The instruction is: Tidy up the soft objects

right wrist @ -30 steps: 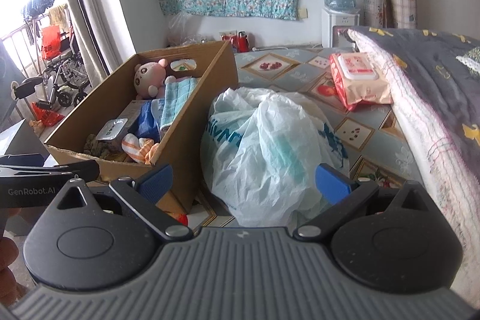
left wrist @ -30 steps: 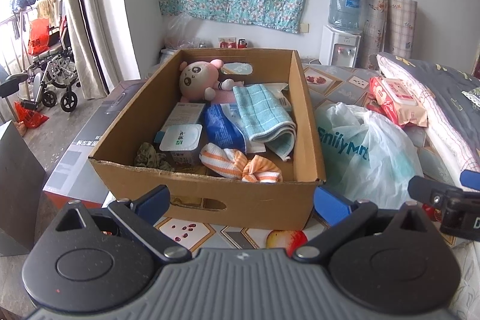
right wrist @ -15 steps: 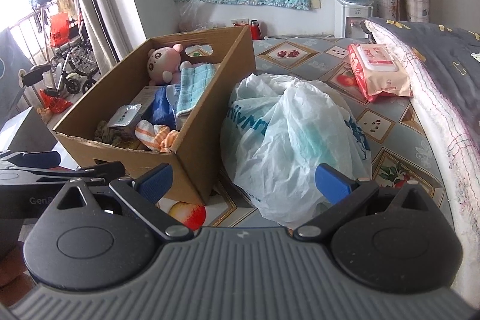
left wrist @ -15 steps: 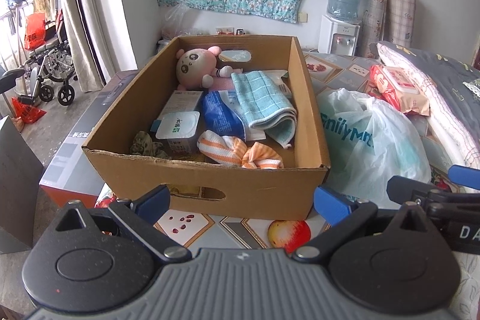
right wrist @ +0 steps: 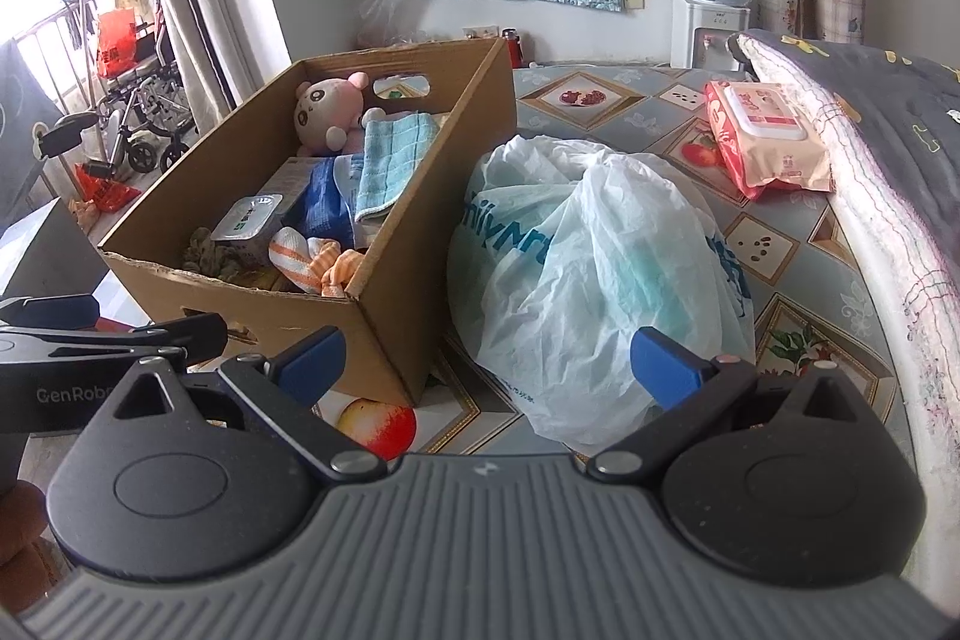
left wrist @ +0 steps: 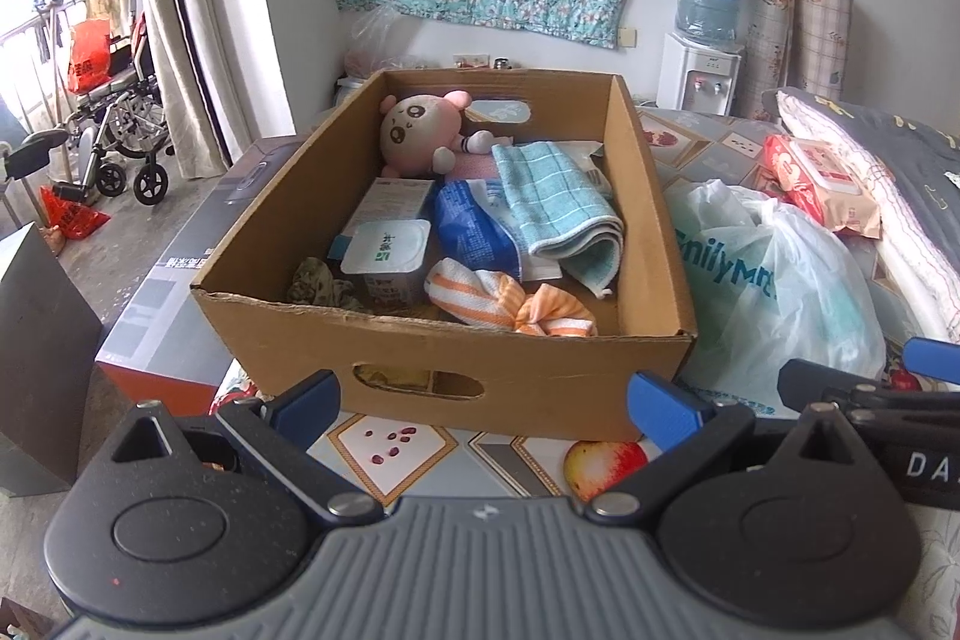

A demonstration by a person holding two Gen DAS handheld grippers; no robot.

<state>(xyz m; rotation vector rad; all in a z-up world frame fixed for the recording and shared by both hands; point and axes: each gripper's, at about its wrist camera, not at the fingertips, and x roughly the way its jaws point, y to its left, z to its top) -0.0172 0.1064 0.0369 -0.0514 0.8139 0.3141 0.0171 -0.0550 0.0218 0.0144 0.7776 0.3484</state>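
Note:
A cardboard box stands on the patterned table. Inside lie a pink plush toy, a folded teal towel, an orange-striped cloth, a blue packet and a white tub. A white plastic bag lies right of the box. My left gripper is open and empty in front of the box. My right gripper is open and empty before the bag.
A pink wet-wipes pack lies at the back right by folded bedding. A water dispenser stands by the wall. A wheelchair is far left. A flat boxed carton lies left of the box.
Both grippers have pulled back and risen slightly, so the box and bag sit a little farther away. Both stay open and empty.

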